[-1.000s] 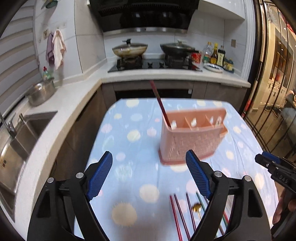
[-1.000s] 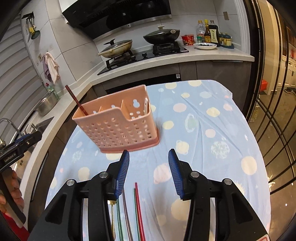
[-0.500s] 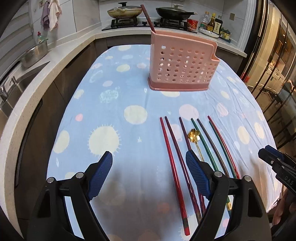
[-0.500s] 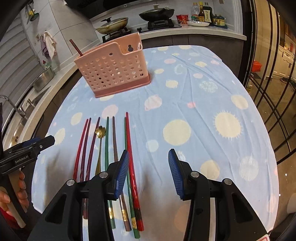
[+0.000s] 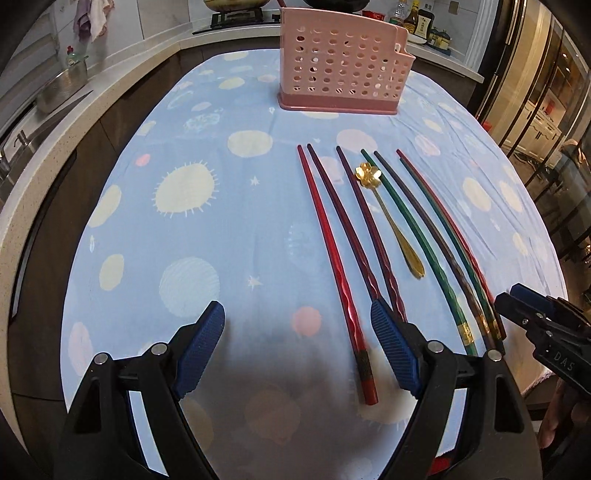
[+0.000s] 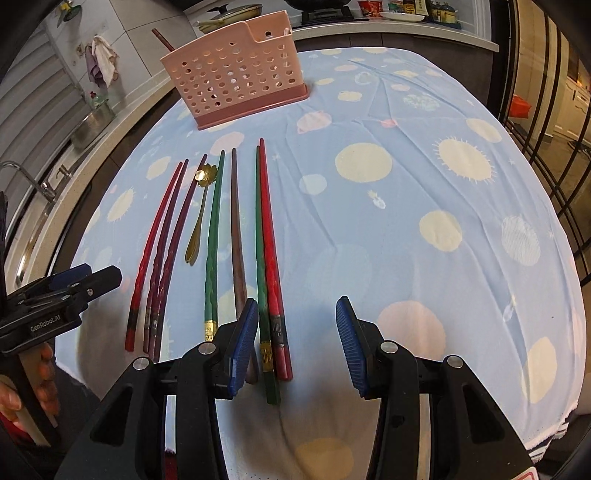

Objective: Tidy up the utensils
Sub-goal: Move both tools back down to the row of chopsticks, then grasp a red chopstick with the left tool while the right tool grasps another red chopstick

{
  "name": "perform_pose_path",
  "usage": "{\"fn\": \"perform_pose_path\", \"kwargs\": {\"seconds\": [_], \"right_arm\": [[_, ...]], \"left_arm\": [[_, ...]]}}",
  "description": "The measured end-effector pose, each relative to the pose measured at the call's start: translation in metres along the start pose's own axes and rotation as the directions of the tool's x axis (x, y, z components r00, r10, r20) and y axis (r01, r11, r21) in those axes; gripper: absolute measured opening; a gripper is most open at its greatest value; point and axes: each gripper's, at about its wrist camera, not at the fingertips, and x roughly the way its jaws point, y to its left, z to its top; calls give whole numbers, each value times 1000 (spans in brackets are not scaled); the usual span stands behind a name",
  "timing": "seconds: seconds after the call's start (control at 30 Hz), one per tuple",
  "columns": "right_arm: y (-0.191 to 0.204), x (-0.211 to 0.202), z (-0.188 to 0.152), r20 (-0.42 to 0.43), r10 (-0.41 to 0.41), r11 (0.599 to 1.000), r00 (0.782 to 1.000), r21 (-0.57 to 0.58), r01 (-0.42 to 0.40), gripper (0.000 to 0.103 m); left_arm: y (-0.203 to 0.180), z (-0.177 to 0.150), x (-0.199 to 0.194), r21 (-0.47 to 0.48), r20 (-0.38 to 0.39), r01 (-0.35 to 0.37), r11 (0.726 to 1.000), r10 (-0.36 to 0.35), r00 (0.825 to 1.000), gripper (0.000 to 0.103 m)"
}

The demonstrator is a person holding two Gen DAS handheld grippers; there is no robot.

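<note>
A pink perforated utensil holder [image 5: 341, 70] stands upright at the far end of the table, also in the right wrist view [image 6: 240, 70], with one dark red chopstick [image 6: 162, 38] in it. Several red, maroon, green and brown chopsticks [image 5: 332, 251] [image 6: 267, 236] lie side by side on the cloth, with a gold spoon [image 5: 388, 214] [image 6: 199, 214] among them. My left gripper [image 5: 297, 345] is open and empty, low over the near ends of the red chopsticks. My right gripper [image 6: 295, 339] is open and empty, over the near ends of the rightmost red and green chopsticks.
The table wears a light blue cloth [image 5: 184, 192] with pale spots. A counter with a sink and a metal pot [image 5: 59, 92] runs along the left. A stove with pans and bottles [image 6: 406, 7] is behind. Glass doors [image 5: 546, 110] stand to the right.
Both grippers have pulled back from the holder and dropped low over the near ends of the chopsticks. Both stay open. The utensils have not moved.
</note>
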Motion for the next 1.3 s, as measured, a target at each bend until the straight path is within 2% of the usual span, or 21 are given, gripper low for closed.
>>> {"fn": "perform_pose_path", "kwargs": {"seconds": [0.3,0.5,0.7,0.97,1.03,1.3], "right_arm": [[0,1,-8,-4,-1,1000,1000,-7,1,40],[1,-1,-11,5,-20,1000,1000,-21,21,35],[-1,-3,-12,9,-20,1000,1000,-14,21,29],[-2,-2,-12,9,-25,999,1000,-20,25,28],[-2,-2,-12,10,-24,1000,1000,-19,24,24],[5,0,-16,-2,-33,998,999,-52,33,23]], "left_arm": [[-9,-15,6,21,-27,4,1000,-4,1000,76],[-9,-21,12,12,-48,7,1000,-6,999,75],[-10,-25,12,16,-46,0,1000,0,999,75],[-11,-29,13,29,-40,-23,999,24,999,75],[-9,-30,12,25,-41,-24,999,25,999,75],[-3,-34,9,15,-40,-36,999,36,999,75]]}}
